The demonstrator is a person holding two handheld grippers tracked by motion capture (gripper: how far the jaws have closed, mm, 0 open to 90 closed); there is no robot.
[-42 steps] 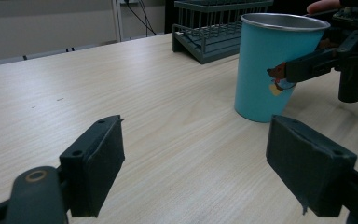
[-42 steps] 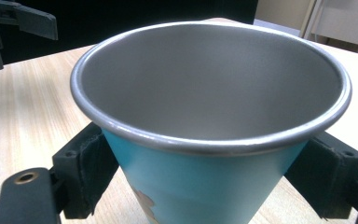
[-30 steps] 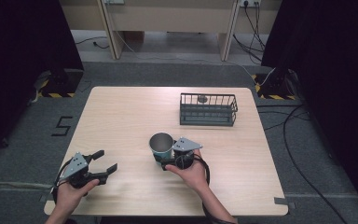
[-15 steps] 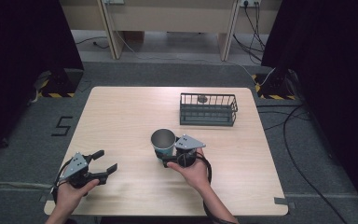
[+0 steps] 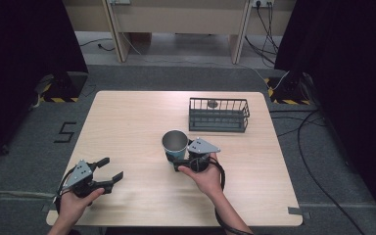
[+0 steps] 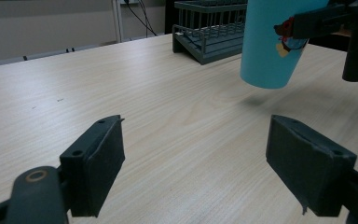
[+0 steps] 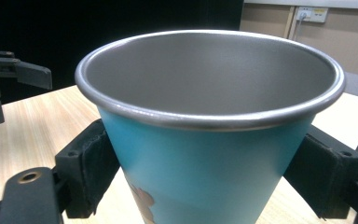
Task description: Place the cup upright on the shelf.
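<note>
A pale wooden table was seen in the middle of the high view, with most of its top left bare. A wide open stretch lay across the upper left and centre, and another along the lower right edge. A dark wire basket was set toward the upper right of the table, well back from the right edge.

A blue cup with a metal inside was held just below the centre of the frame, pinched between the jaws of the right hand-held gripper. In the left gripper view the cup was seen lifted off the table, upright, with a shadow under it. The basket was well apart from the cup, above and to the right.

The left hand-held gripper was kept at the lower left near the front edge, its jaws spread with nothing between them.

A small coloured picture was printed on the side of the cup; no words could be read. A "5" was marked on the floor at the left.
</note>
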